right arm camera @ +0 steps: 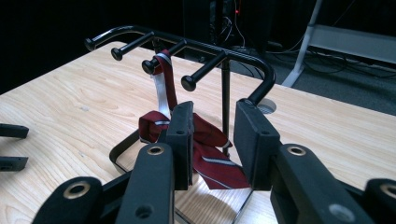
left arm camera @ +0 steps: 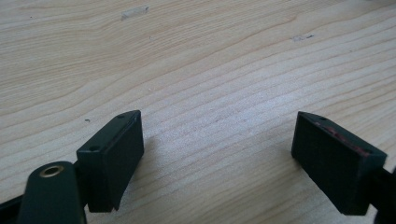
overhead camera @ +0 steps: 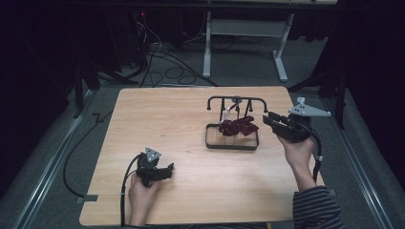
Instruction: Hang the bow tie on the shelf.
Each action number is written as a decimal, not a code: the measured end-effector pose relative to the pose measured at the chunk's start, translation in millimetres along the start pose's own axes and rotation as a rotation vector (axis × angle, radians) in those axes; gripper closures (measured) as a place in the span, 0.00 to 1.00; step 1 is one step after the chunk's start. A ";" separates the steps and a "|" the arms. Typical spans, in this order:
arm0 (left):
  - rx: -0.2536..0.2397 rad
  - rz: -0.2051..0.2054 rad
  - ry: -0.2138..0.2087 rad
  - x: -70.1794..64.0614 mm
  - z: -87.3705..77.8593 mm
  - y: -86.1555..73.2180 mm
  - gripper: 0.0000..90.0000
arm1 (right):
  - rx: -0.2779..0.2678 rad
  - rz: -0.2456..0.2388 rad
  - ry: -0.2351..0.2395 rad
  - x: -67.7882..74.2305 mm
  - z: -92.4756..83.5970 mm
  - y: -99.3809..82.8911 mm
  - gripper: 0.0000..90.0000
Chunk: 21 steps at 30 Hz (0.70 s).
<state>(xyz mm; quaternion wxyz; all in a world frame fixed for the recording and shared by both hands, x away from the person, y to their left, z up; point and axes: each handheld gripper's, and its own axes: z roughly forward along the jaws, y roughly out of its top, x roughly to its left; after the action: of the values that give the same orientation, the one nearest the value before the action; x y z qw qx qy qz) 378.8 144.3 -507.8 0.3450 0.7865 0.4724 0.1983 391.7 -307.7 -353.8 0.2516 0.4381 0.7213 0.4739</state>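
Observation:
A black peg rack (overhead camera: 236, 99) stands on the wooden table (overhead camera: 167, 119), right of centre. A dark red striped tie (overhead camera: 237, 127) hangs from one of its pegs and bunches on the rack's base frame. My right gripper (overhead camera: 268, 119) hovers just right of the rack, pointing at it. In the right gripper view its jaws (right arm camera: 215, 112) stand apart, with the tie (right arm camera: 208, 154) and the rack (right arm camera: 224, 51) beyond them and nothing pressed between the pads. My left gripper (overhead camera: 168, 169) rests low near the front left of the table, open (left arm camera: 217, 158) over bare wood.
The table's right edge runs close behind my right hand. Dark floor with cables (overhead camera: 162, 62) and a white table frame (overhead camera: 243, 47) lies beyond the far edge. The left gripper's jaws (right arm camera: 9, 144) show at the far left of the right gripper view.

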 end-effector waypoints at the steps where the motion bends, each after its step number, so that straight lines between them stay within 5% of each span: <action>1: 0.000 0.000 0.000 0.0 0.0 0.0 0.19 | 0.001 0.002 0.000 -0.3 -0.7 -0.7 0.77; 21: 0.001 0.001 -0.001 0.0 -0.1 0.0 0.19 | -0.004 0.021 0.007 -6.5 -16.2 -15.1 0.77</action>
<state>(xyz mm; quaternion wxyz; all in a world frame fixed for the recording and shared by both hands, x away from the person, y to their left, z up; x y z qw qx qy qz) 378.7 144.4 -507.7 0.3449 0.7868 0.4720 0.1981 376.4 -323.4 -360.9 0.2448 0.4436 0.7164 0.4796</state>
